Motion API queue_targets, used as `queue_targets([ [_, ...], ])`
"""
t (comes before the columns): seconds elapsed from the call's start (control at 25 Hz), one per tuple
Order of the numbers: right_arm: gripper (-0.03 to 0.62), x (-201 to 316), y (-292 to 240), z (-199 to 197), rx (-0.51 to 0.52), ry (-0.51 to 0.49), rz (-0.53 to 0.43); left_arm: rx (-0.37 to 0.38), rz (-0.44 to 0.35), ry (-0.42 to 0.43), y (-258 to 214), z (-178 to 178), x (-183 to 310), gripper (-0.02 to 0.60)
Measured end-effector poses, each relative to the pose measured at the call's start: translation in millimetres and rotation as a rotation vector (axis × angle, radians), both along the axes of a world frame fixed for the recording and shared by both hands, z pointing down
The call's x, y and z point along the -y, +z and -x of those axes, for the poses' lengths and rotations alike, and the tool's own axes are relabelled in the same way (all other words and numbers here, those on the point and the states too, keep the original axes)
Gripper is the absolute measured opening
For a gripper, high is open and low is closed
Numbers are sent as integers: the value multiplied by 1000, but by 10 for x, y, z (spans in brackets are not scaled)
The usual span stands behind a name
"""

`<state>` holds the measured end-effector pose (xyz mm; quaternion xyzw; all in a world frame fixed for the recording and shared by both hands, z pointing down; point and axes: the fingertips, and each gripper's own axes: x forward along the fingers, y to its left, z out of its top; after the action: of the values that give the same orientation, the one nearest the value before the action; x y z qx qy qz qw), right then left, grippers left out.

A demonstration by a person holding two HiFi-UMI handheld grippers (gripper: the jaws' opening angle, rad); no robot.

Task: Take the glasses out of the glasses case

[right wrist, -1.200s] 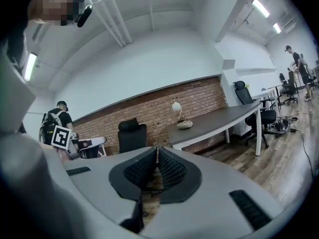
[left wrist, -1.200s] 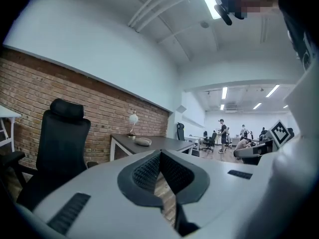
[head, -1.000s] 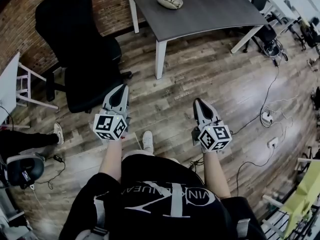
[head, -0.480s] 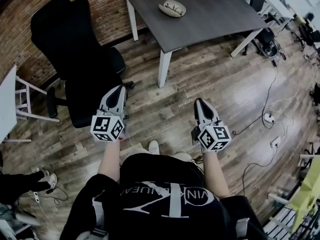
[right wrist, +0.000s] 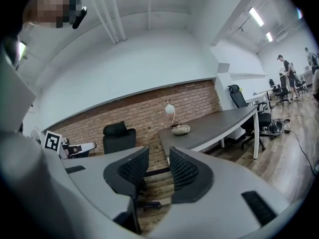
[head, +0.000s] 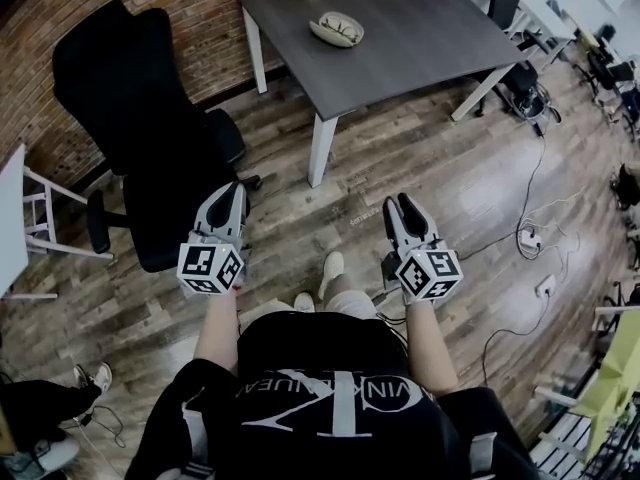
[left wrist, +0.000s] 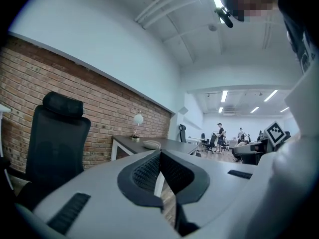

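Near counter (head: 430, 48) far-left corner: glasses case (head: 336, 29), unreached | my left tool (head: 232, 188) closed | right tool (head: 399, 203) just opening, empty, readying to grab.

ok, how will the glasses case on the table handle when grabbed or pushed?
The glasses case looks small and rounded, so it is probably light and apt to slide on the smooth table if nudged. Its curved shell may slip between jaws unless gripped across its middle.

Pale oval glasses case (head: 336, 29) lies on the dark table (head: 420, 38), toward its left side
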<state>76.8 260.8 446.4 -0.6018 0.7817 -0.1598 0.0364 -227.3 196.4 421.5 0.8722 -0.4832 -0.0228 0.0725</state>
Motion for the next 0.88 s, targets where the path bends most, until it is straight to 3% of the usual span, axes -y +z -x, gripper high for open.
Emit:
queue_targets([
  [0.4,163,760,70,-121,41,-20,-3,15,10,-45,65,-5,604,15],
  [0.88,167,1943,85,-365,64,-94,13,40,48,-65,50,-405,1562,15],
])
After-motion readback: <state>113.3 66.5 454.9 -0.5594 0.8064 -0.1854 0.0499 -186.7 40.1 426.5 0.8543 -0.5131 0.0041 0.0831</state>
